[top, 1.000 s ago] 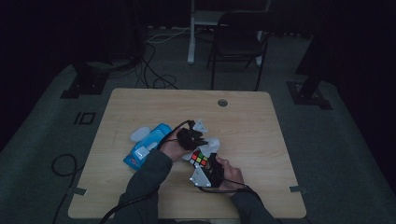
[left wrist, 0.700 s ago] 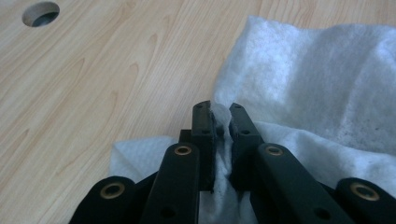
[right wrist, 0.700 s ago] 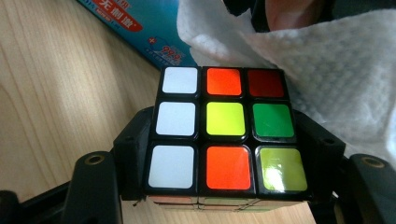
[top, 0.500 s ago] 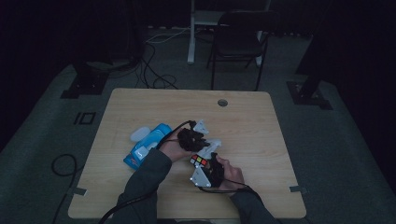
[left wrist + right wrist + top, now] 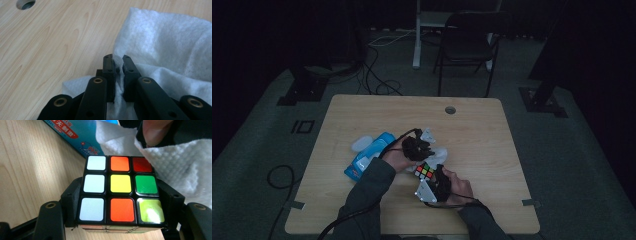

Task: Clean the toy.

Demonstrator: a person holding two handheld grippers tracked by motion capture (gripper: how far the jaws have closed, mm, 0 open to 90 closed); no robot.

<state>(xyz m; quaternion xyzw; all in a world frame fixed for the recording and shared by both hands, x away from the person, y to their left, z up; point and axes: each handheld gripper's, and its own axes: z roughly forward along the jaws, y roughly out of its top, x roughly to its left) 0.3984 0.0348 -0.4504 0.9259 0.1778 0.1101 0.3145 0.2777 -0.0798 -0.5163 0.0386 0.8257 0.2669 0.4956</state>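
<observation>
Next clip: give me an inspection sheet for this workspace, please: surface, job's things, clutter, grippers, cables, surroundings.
Surface: wooden table with a round grommet hole.
Job's things: puzzle cube clamped between jaws; white wipe beside it.
Clutter: blue wipes pack at table left, a small white item beside it.
Grippers: left gripper shut on the wipe; right gripper shut on the cube's sides.
Cables: one trails from the left gripper off the near edge; floor cables beyond the table.
Surroundings: dark room, black chair, stand bases on the floor.
</observation>
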